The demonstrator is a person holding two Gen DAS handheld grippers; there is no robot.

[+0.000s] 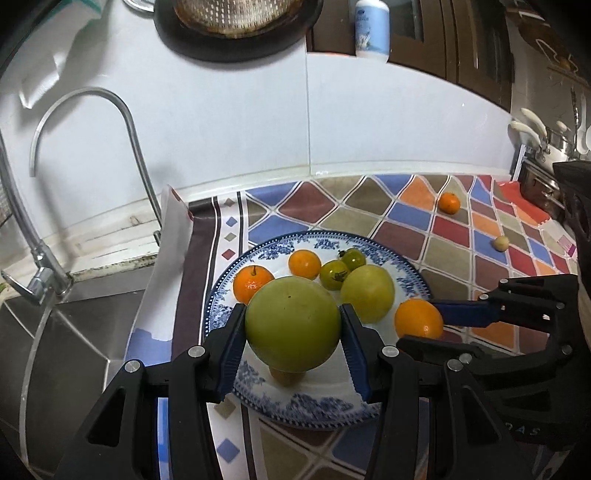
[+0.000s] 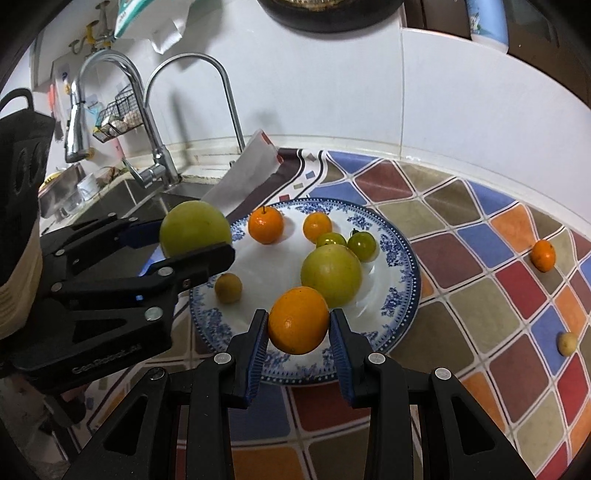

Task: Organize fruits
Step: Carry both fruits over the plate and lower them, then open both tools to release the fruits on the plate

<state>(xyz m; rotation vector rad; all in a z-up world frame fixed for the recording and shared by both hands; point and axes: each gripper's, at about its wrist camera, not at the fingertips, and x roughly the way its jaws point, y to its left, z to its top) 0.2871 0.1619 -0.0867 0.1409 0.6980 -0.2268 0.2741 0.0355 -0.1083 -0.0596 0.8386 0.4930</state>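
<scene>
My left gripper [image 1: 293, 332] is shut on a large green fruit [image 1: 293, 324] and holds it above the near left part of a blue-patterned white plate [image 1: 325, 411]. My right gripper [image 2: 298, 328] is shut on an orange [image 2: 298, 320] over the plate's near rim [image 2: 402, 295]. On the plate lie a second big green fruit [image 2: 331, 275], two small oranges [image 2: 265, 224], two green tomatoes [image 2: 362, 244] and a small yellowish fruit [image 2: 228, 288]. A small orange [image 2: 543, 254] and a small pale fruit [image 2: 567, 342] lie on the cloth to the right.
The plate sits on a multicoloured checked cloth [image 2: 461, 302]. A steel sink [image 1: 66, 339] with tall faucets [image 1: 110, 110] is to the left. A white tiled wall [image 1: 258, 129] is behind. A dark pan [image 1: 236, 33] hangs above. Utensils [image 1: 546, 147] hang at the far right.
</scene>
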